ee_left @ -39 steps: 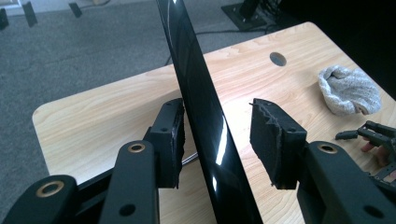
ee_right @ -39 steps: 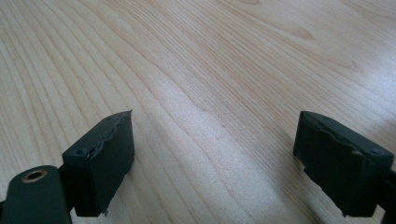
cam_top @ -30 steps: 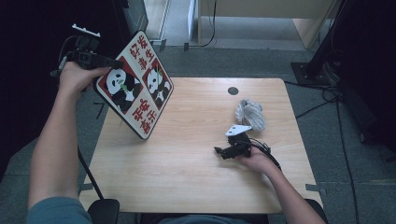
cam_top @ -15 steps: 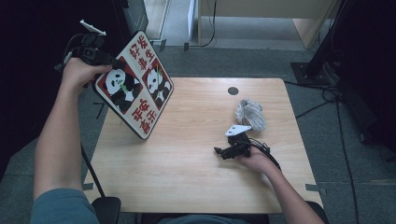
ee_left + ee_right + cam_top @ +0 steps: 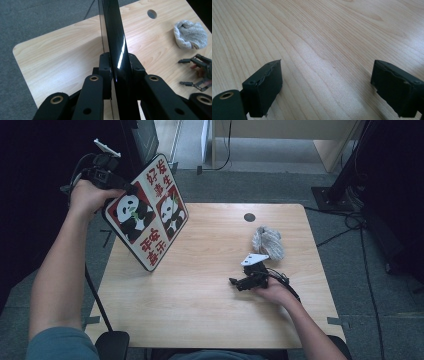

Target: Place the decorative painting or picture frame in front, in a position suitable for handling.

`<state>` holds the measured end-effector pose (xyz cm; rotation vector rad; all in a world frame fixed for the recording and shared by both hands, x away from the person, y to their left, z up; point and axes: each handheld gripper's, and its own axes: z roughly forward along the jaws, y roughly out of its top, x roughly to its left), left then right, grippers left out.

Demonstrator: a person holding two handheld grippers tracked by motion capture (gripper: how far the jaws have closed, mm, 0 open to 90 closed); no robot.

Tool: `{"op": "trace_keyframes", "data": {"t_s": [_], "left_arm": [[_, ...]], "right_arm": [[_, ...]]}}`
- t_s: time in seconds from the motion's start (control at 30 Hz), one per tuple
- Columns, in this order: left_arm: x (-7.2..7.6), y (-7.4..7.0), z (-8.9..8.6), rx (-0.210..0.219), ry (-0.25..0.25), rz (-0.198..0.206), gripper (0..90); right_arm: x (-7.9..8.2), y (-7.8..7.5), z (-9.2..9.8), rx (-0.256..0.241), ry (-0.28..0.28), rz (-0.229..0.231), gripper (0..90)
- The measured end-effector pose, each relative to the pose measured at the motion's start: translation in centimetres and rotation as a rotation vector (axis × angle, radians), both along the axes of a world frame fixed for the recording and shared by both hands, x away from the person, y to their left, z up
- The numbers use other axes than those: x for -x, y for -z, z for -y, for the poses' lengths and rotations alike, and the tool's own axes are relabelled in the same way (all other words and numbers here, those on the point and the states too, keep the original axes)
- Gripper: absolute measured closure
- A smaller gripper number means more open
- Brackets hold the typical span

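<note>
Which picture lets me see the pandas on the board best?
The high view: it faces the panda board's printed side, so both pandas and the red characters show, with the left gripper clamped on its top edge. The left gripper view shows it edge-on, a thin glossy black strip. The right gripper view looks at bare wood.

The panda tray [image 5: 147, 215] bears red Chinese characters: 好好学生 along its upper edge, 平安喜乐 along its lower.
</note>
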<state>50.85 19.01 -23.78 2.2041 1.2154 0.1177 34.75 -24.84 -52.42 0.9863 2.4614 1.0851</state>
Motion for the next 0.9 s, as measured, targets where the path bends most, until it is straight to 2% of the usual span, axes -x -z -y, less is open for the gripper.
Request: {"op": "trace_keyframes", "data": {"t_s": [0.07, 0.23, 0.4, 0.53, 0.6, 0.77, 0.9], "left_arm": [[0.6, -0.4, 0.6, -0.026, 0.015, 0.013, 77.6], [1.9, -1.1, 1.1, -0.041, 0.027, 0.018, 77.7], [3.6, -1.9, 2.4, -0.056, 0.073, 0.038, 77.7], [4.4, -2.0, 3.3, -0.05, 0.104, 0.047, 77.6], [5.1, -1.8, 4.4, -0.041, 0.136, 0.052, 77.7], [6.3, -1.5, 6.3, -0.006, 0.173, 0.068, 77.7], [7.4, -1.3, 7.8, 0.005, 0.198, 0.078, 77.6]], "right_arm": [[0.0, 0.0, 0.0, 0.0, -0.001, -0.001, 10.4], [0.0, 0.0, 0.0, 0.0, -0.001, -0.001, 10.3], [0.0, 0.0, 0.0, 0.0, -0.001, -0.001, 10.3], [0.0, 0.0, 0.0, 0.001, -0.001, -0.001, 10.3], [0.0, 0.0, 0.0, 0.001, 0.0, -0.001, 10.4], [0.0, 0.0, 0.0, 0.001, -0.001, -0.001, 10.2], [-0.1, 0.0, 0.0, 0.007, -0.019, -0.006, 7.8]]}}
